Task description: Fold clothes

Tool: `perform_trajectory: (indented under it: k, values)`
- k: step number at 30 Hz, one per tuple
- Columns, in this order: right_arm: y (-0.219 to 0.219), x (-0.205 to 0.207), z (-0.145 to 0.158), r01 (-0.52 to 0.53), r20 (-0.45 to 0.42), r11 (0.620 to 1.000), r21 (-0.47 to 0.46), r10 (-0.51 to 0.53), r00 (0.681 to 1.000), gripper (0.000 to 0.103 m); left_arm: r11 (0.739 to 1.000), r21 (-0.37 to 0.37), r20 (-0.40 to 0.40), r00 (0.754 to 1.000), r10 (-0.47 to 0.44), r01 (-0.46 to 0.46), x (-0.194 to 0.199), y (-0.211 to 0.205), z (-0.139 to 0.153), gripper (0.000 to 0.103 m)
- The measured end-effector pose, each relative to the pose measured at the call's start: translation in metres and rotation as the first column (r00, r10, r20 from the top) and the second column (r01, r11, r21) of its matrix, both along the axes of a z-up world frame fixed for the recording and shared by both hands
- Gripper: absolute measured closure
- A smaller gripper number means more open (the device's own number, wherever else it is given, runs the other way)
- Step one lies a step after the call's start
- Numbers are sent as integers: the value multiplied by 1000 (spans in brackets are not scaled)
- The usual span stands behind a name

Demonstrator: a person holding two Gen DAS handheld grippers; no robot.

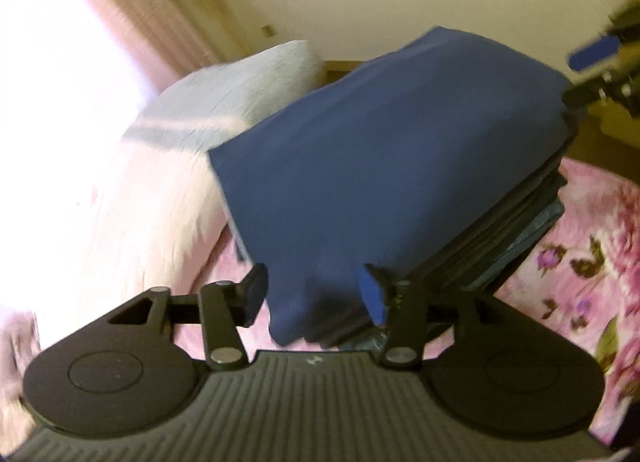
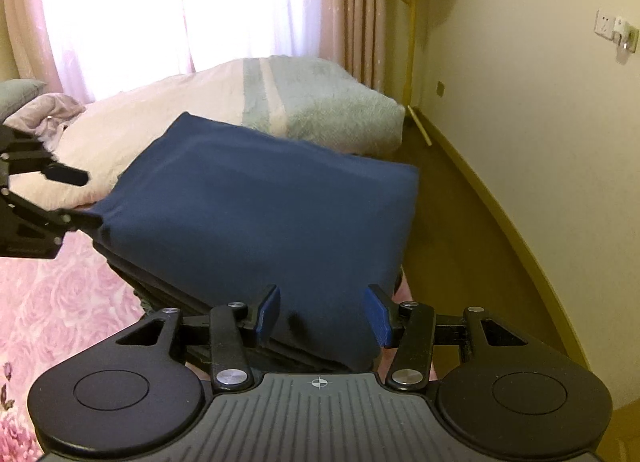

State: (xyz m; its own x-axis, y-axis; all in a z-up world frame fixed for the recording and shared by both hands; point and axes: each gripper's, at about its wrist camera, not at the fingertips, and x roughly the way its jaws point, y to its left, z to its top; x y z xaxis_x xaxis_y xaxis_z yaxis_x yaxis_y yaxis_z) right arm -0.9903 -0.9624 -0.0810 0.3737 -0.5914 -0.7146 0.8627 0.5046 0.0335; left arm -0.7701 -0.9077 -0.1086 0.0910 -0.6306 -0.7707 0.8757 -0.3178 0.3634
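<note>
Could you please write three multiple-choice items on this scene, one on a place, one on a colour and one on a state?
1. Where does the folded garment lie?
A. on top of a stack of folded clothes on the bed
B. on the wooden floor
C. hanging from the curtain

2. What colour is that garment?
A. pink
B. navy blue
C. white

3. How do the jaws of the right gripper stand?
A. pressed together on nothing
B. apart, with the cloth's near edge between them
C. out of sight

Answers:
1. A: darker folded layers show beneath it, above the floral bedsheet.
2. B: it reads dark blue in both wrist views.
3. B: a wide gap separates the fingers, and blue cloth fills it. The left gripper looks the same.
</note>
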Motion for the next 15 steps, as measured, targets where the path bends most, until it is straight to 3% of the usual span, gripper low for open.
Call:
perform_trajectory:
  k: [1,2,3,8,15]
  values:
    - [2,0,2,2,5,1000,-1,-2,1000,46,1000,8,-20,999,30,-30,2,6,1,38]
    - [6,-1,2,9,10,1000,-1,-9,1000,23,998,14,-40,997,61,-61,5,14,1,33]
    - [11,-3,3,23,25,1000,-6,-22,999,16,996,23,-60,994,89,-87,7,21,1,30]
    - [41,-5,4,72,52,997,21,-73,996,15,979,73,-197,959,203,-192,26,55,-1,12]
    - [100,-6,15,206,33,978,25,-207,978,15,970,101,-342,908,242,-220,57,102,-2,11]
